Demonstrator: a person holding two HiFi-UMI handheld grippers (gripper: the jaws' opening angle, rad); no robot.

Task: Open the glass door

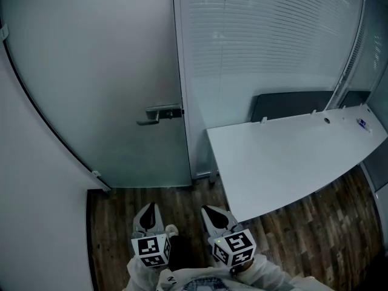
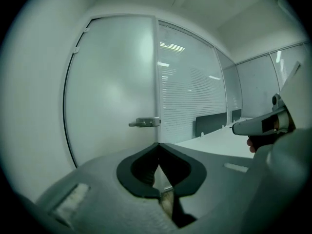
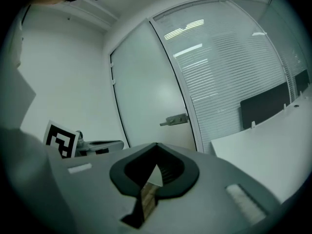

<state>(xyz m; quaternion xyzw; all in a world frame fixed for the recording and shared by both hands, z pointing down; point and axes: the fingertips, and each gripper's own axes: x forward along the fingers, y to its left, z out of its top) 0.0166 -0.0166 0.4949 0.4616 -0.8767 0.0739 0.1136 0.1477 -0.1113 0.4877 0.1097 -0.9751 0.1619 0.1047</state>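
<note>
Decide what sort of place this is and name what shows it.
Probably an office: a frosted glass door with a lever handle, a glass partition with blinds, and a white desk.

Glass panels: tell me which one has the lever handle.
The plain frosted door on the left, with the handle at its right edge. The slatted panel beside it has no handle.

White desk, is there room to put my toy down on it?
Yes. The long white desk top is almost all bare, from its near edge to the dark panel behind. Only its far right corner holds a few tiny things.
</note>
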